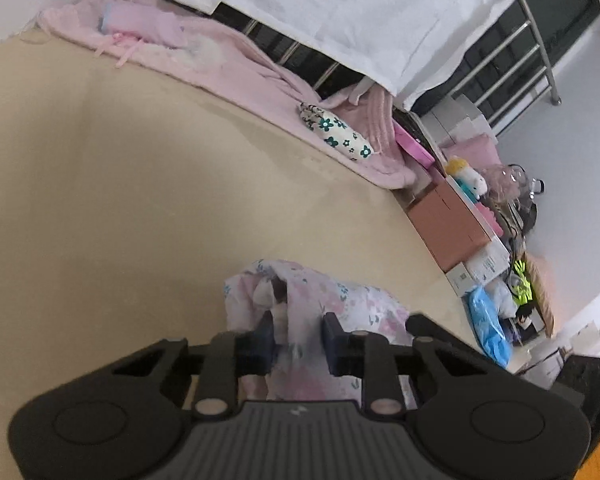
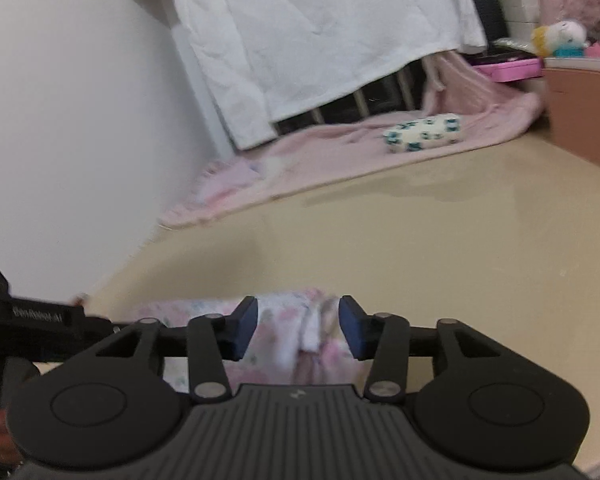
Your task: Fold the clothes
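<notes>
- Floral garment (image 1: 324,300) lies bunched in a heap on the beige counter (image 1: 120,200), at the near edge, well apart from the pink blanket (image 1: 236,68) along the far side.
- My left gripper (image 1: 298,340): jaws apart, with a raised fold of the garment standing between the pads; I cannot tell whether either pad touches cloth.
- My right gripper (image 2: 298,330): jaws wide apart, hovering just over the same garment (image 2: 300,320), nothing clamped.
- Small rolled piece with green flowers (image 1: 336,130) sits on the pink blanket, looks already bundled.
- Judgement: the garment is rumpled, not flat or squared, so folding on it is unfinished; I read this as picking up edges.
- Next move calls for a grip on one single layer, not the whole wad.
</notes>
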Available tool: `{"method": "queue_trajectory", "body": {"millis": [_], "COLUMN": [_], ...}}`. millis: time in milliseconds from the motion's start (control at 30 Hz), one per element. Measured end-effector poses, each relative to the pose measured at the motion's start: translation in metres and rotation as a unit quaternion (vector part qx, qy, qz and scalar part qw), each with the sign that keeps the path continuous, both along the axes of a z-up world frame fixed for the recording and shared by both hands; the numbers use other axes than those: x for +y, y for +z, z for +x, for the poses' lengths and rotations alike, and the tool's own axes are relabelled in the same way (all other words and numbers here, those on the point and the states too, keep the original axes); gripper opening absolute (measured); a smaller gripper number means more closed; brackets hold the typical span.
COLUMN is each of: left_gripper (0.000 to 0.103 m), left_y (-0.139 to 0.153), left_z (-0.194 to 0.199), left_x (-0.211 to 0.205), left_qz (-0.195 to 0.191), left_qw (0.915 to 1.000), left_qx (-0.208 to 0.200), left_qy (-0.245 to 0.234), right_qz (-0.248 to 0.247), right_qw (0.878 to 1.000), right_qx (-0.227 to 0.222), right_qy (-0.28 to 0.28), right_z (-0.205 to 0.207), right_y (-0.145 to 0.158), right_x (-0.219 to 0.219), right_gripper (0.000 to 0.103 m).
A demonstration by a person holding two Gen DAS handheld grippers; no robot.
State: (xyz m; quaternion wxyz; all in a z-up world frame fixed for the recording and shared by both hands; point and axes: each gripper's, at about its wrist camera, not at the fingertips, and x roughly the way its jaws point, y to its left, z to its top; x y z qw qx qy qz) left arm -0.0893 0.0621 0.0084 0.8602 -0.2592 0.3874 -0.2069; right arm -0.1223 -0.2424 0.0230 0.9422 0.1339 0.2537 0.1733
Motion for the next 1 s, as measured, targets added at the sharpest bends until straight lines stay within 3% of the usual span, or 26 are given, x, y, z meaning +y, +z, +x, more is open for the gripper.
{"method": "queue_trajectory", "body": {"millis": [67, 167, 333, 433, 467, 500, 567, 667, 700, 733, 767, 867, 967, 1000], "left_gripper": [0.023, 0.023, 0.027, 0.049, 0.056, 0.069, 0.073, 0.061, 0.038, 0.021, 0.019, 0.019, 0.021, 0.021], "left_y": [-0.009, -0.010, -0.007, -0.003, 0.001, 0.002, 0.004, -0.001, -0.005, -0.009, -0.013, -0.018, -0.020, -0.020], "left_z": [0.004, 0.003, 0.000, -0.006, -0.009, -0.008, -0.002, 0.011, 0.016, 0.021, 0.025, 0.023, 0.018, 0.017], "left_x": [-0.005, -0.005, -0.004, 0.009, 0.012, 0.013, 0.016, 0.017, 0.016, 0.015, 0.015, 0.014, 0.013, 0.013], "left_qz": [-0.011, -0.014, 0.004, -0.011, -0.007, -0.005, -0.003, -0.024, -0.035, -0.046, -0.054, -0.060, -0.056, -0.057], "left_qw": [0.9998, 0.9998, 0.9998, 0.9995, 0.9991, 0.9988, 0.9984, 0.9985, 0.9986, 0.9985, 0.9980, 0.9975, 0.9975, 0.9974], "left_qx": [0.017, 0.013, -0.004, -0.020, -0.033, -0.037, -0.039, -0.026, -0.011, 0.005, 0.014, 0.004, -0.006, -0.006], "left_qy": [0.006, 0.012, 0.021, 0.024, 0.027, 0.031, 0.041, 0.042, 0.037, 0.030, 0.029, 0.039, 0.042, 0.043], "right_qz": [0.020, 0.070, 0.170, 0.152, 0.146, 0.139, 0.120, 0.113, 0.108, 0.102, 0.096, 0.079, 0.061, 0.055], "right_qw": [0.999, 0.996, 0.981, 0.987, 0.988, 0.989, 0.992, 0.992, 0.993, 0.994, 0.995, 0.997, 0.998, 0.998], "right_qx": [0.031, 0.055, 0.087, 0.061, 0.052, 0.043, 0.033, 0.050, 0.045, 0.039, 0.034, 0.017, 0.001, -0.005], "right_qy": [-0.007, -0.004, 0.009, 0.001, -0.002, -0.005, -0.007, -0.003, -0.003, -0.004, -0.004, -0.006, -0.007, -0.008], "right_z": [0.005, 0.009, 0.017, 0.009, 0.006, 0.003, -0.001, 0.006, 0.006, 0.007, 0.007, 0.007, 0.008, 0.008], "right_y": [-0.010, -0.026, -0.042, -0.031, -0.027, -0.024, -0.018, -0.022, -0.020, -0.018, -0.016, -0.010, -0.005, -0.003], "right_x": [-0.005, -0.011, -0.023, -0.030, -0.032, -0.034, -0.035, -0.030, -0.029, -0.027, -0.026, -0.021, -0.016, -0.015], "right_gripper": [0.045, 0.019, 0.015, 0.030, 0.041, 0.051, 0.054, 0.053, 0.041, 0.029, 0.013, 0.014, 0.034, 0.034]}}
